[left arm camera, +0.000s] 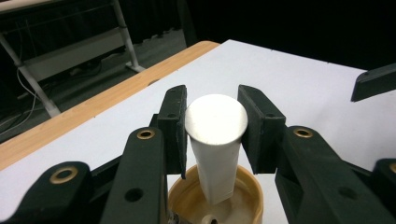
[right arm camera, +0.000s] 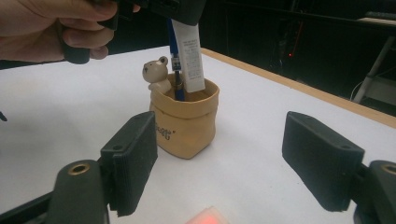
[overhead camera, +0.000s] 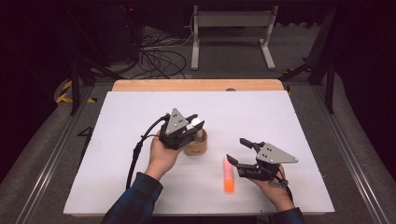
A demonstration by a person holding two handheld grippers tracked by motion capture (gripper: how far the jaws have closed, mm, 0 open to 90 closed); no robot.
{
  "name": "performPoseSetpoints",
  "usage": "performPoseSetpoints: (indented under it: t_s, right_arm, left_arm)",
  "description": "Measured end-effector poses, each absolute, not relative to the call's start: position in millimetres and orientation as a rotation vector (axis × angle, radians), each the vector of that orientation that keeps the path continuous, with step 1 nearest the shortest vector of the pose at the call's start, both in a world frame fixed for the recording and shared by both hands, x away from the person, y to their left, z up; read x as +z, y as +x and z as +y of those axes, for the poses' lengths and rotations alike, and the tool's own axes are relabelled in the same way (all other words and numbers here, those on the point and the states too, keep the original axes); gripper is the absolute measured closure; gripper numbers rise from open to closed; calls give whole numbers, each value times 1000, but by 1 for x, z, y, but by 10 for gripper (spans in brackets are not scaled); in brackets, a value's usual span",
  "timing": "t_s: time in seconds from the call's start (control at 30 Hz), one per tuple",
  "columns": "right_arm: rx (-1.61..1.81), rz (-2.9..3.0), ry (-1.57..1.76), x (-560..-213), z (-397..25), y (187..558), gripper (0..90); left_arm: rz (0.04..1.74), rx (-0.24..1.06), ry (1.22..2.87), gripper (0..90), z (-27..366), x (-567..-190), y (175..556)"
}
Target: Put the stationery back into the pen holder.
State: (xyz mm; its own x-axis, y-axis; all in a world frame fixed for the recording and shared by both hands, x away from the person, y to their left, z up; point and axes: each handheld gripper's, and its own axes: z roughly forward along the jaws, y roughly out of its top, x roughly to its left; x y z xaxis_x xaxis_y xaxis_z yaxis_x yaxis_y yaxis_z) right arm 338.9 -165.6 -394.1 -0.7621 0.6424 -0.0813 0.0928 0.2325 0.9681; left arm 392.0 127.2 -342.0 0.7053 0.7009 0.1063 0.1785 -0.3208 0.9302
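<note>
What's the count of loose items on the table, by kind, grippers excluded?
Holder cup: 1, tan with a bear figure
White tube: 1, standing in the cup, held between the left gripper's jaws
Blue pen: 1, standing in the cup
Orange marker: 1, lying on the table by the right gripper, untouched
Total: 4
</note>
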Motion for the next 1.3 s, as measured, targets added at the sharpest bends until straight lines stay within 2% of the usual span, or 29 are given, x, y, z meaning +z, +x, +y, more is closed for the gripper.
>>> performPoseSetpoints:
  t_s: [0.6, 0.73, 1.3]
  right_arm:
    - [1540, 2034, 711, -395, -168, 341, 224]
    - [1532, 2035, 719, -395, -169, 341, 224]
    - [1517, 2029, 748, -396, -168, 342, 214]
  left_arm:
    - [712, 654, 1952, 646, 123, -357, 404]
    - [710, 686, 1939, 645, 123, -357, 404]
    - [745, 676, 1931, 650, 123, -365, 406]
